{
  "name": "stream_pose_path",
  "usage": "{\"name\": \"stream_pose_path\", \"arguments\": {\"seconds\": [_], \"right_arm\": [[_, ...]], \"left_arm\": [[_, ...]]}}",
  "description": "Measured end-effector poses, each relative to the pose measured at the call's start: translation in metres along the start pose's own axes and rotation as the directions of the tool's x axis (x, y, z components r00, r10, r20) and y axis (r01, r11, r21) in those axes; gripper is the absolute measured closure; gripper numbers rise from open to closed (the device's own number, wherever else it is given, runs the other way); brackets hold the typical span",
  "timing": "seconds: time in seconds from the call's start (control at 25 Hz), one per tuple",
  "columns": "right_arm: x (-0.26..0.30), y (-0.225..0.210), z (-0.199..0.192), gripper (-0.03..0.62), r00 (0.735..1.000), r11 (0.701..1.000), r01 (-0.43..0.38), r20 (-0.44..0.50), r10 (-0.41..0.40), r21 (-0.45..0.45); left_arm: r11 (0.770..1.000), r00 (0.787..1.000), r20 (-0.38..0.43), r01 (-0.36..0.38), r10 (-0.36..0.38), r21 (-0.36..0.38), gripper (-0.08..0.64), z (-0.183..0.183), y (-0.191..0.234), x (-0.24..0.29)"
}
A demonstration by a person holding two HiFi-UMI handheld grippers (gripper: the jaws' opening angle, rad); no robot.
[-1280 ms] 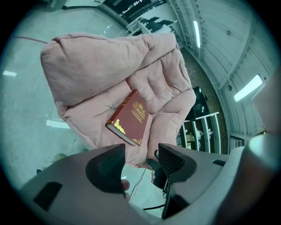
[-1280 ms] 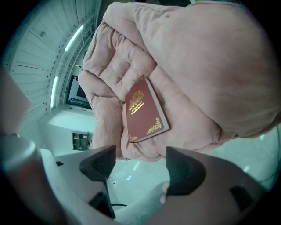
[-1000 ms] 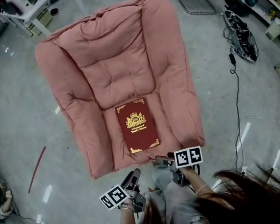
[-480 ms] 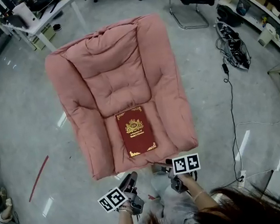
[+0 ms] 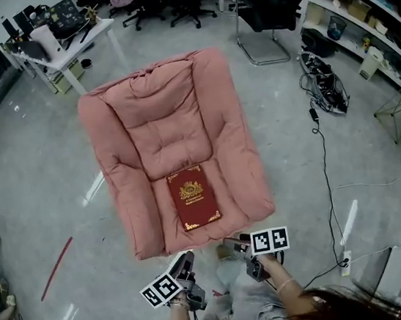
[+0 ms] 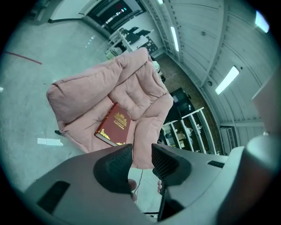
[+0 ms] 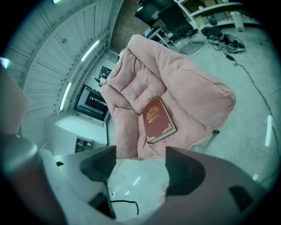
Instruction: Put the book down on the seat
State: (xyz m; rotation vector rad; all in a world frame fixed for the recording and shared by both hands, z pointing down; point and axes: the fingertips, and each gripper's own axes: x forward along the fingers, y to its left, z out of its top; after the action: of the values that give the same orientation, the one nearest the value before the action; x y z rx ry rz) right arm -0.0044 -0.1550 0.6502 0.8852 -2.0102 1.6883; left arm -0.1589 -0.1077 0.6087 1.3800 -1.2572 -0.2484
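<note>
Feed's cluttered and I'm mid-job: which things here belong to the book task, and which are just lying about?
Job: red book, lying on the pink seat.
Lying about: black chair, white desk, tangle of cables, shelves, red floor strip.

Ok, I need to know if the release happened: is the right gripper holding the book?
No, the right gripper stands open with nothing between its jaws, while the book lies flat on the seat of the pink armchair.

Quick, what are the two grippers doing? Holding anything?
Left gripper: open a little, jaws just been closing, empty.
Right gripper: open wide, empty.
</note>
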Motion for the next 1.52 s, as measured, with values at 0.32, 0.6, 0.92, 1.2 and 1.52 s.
{"name": "stream_pose_path", "arguments": {"seconds": [0.32, 0.6, 0.92, 1.2, 1.52], "right_arm": [[-0.024, 0.023, -0.020, 0.224, 0.999, 0.999, -0.013, 0.040, 0.015, -0.053], [-0.055, 0.048, -0.040, 0.225, 0.994, 0.994, -0.039, 0.100, 0.049, -0.101], [-0.097, 0.077, -0.061, 0.245, 0.984, 0.982, -0.046, 0.161, 0.076, -0.182], [-0.131, 0.101, -0.075, 0.256, 0.973, 0.971, -0.062, 0.205, 0.111, -0.232], [-0.171, 0.148, -0.087, 0.295, 0.949, 0.932, -0.079, 0.261, 0.180, -0.354]], "left_arm": [[0.997, 0.998, 0.048, 0.047, -0.049, 0.056, 0.437, -0.005, -0.016, -0.033], [0.990, 0.993, 0.087, 0.062, -0.073, 0.125, 0.448, -0.017, -0.030, -0.075], [0.975, 0.984, 0.141, 0.074, -0.105, 0.208, 0.466, -0.021, -0.053, -0.117], [0.952, 0.975, 0.171, 0.088, -0.143, 0.295, 0.481, -0.027, -0.078, -0.145], [0.909, 0.956, 0.198, 0.126, -0.219, 0.397, 0.528, -0.026, -0.112, -0.183]]}}
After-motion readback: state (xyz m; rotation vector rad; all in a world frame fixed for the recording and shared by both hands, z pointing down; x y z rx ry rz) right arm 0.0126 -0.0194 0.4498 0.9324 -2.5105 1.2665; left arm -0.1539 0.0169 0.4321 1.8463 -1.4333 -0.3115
